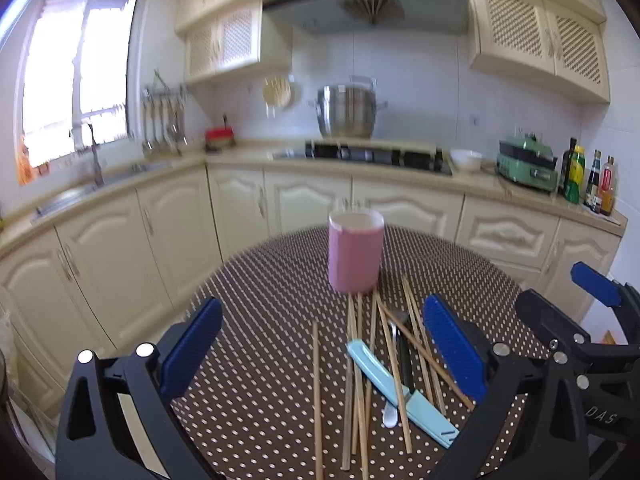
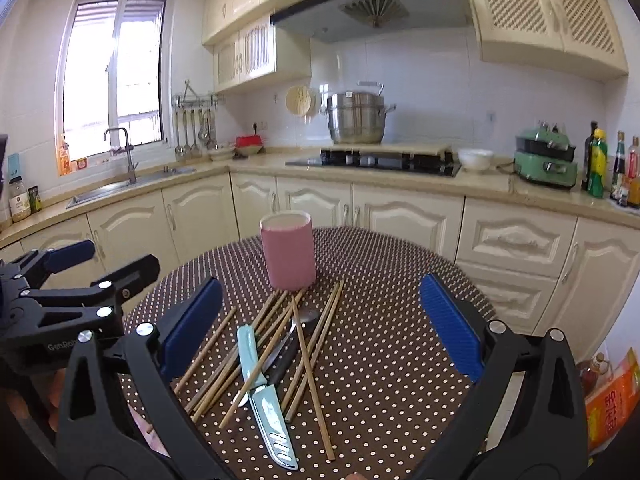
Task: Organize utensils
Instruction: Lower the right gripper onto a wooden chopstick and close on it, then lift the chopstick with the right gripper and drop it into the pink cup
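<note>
Left wrist view: your left hand-held gripper (image 1: 322,354) hangs released over the polka-dot table (image 1: 256,360), jaws spread wide, nothing between them. The chopsticks (image 1: 358,384) lie scattered just right of centre, crossed over a light-blue knife (image 1: 400,392). The pink holder (image 1: 354,254) stands upright at the far end.

Right wrist view: your right hand-held gripper (image 2: 320,330) is released too. The utensil pile sits nearer its left finger, with a spoon (image 2: 298,326) among the sticks.

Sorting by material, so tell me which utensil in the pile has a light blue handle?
The knife, lying across the wooden chopsticks; its sheath is light blue too.
</note>
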`<state>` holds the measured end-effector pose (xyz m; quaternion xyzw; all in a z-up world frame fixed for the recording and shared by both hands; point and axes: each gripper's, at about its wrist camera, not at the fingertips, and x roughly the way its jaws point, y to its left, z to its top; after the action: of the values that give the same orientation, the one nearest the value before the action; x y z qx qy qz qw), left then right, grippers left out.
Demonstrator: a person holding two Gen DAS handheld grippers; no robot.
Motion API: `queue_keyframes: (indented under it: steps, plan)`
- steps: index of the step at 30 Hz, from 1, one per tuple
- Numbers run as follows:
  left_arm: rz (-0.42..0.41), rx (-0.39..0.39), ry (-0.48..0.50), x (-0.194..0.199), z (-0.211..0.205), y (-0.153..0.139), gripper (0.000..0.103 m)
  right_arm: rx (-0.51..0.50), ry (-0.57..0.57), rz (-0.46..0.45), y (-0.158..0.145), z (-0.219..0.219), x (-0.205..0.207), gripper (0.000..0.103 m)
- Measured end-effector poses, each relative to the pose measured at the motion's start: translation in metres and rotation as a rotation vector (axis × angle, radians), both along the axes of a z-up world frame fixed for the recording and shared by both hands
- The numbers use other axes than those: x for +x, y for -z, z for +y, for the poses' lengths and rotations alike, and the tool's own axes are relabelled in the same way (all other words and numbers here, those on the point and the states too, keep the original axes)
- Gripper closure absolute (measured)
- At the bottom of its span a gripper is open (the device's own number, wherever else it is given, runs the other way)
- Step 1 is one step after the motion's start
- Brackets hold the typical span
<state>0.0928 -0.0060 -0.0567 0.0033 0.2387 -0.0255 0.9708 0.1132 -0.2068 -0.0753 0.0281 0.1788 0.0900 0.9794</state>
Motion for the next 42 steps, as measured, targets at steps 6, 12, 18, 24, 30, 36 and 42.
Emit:
queue_keyframes:
  steps: [6,12,18,24,30,36,42]
  plan:
    - [0.23,-0.042,0.083,0.053,0.002,0.037,0.004,-0.005,-0.009,0.133,0.026,-0.008,0.046,0.006]
    - [0.414,-0.008,0.114,0.101,0.011,0.079,0.01,-0.051,0.029,0.277,0.053,-0.03,0.086,0.006]
    - [0.587,0.035,0.119,0.141,0.011,0.118,0.042,-0.067,0.032,0.34,0.067,-0.041,0.105,0.006]
    - [0.621,0.084,0.084,0.152,0.011,0.134,0.061,-0.087,-0.003,0.424,0.08,-0.039,0.129,0.006]
    - [0.619,0.073,0.058,0.173,0.011,0.126,0.098,-0.081,-0.046,0.569,0.09,-0.028,0.17,0.006]
    - [0.597,0.029,0.042,0.194,0.021,0.116,0.097,-0.136,-0.077,0.702,0.105,-0.012,0.197,0.014]
    - [0.538,-0.004,0.047,0.2,0.024,0.099,0.098,-0.176,-0.11,0.777,0.104,-0.001,0.219,0.022]
